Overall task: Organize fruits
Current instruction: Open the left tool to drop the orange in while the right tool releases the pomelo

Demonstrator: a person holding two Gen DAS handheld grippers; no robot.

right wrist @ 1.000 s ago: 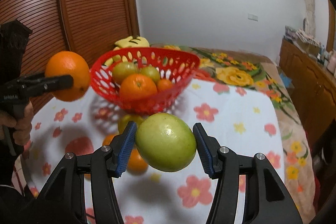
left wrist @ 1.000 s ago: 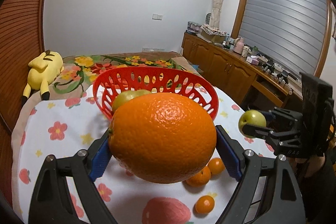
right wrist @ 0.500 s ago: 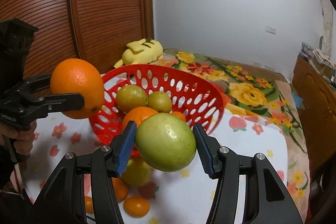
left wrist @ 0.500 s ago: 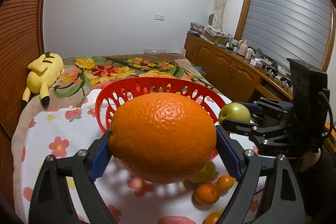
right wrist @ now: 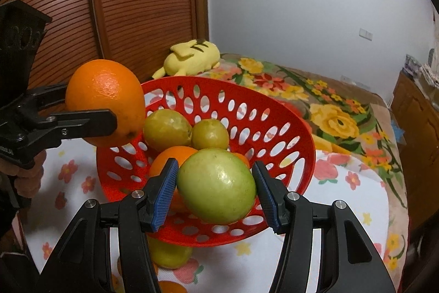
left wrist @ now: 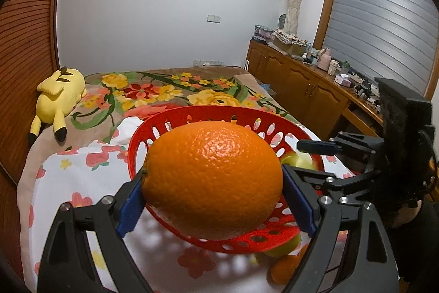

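Note:
My left gripper (left wrist: 214, 202) is shut on a big orange (left wrist: 212, 190), held over the near left rim of the red perforated basket (left wrist: 170, 118). In the right wrist view that same orange (right wrist: 105, 102) hangs at the basket's left rim (right wrist: 285, 111). My right gripper (right wrist: 215, 195) is shut on a green round fruit (right wrist: 216, 186) above the basket's near side. Inside the basket lie two yellow-green fruits (right wrist: 166, 129) and an orange (right wrist: 167, 158). In the left wrist view the right gripper (left wrist: 315, 159) reaches in from the right, its green fruit (left wrist: 300, 162) mostly hidden.
Loose fruit lies on the flowered white cloth (right wrist: 356, 213) by the basket's near side: a yellow-green one (right wrist: 170, 254) and small oranges (left wrist: 285, 268). A yellow plush toy (left wrist: 59, 94) lies at the back left. Wooden cabinets (left wrist: 307, 95) line the right wall.
Both grippers have moved forward toward the basket with their fruit. The orange now hangs over the rim and the green fruit over the basket's near side. Both grips are unchanged.

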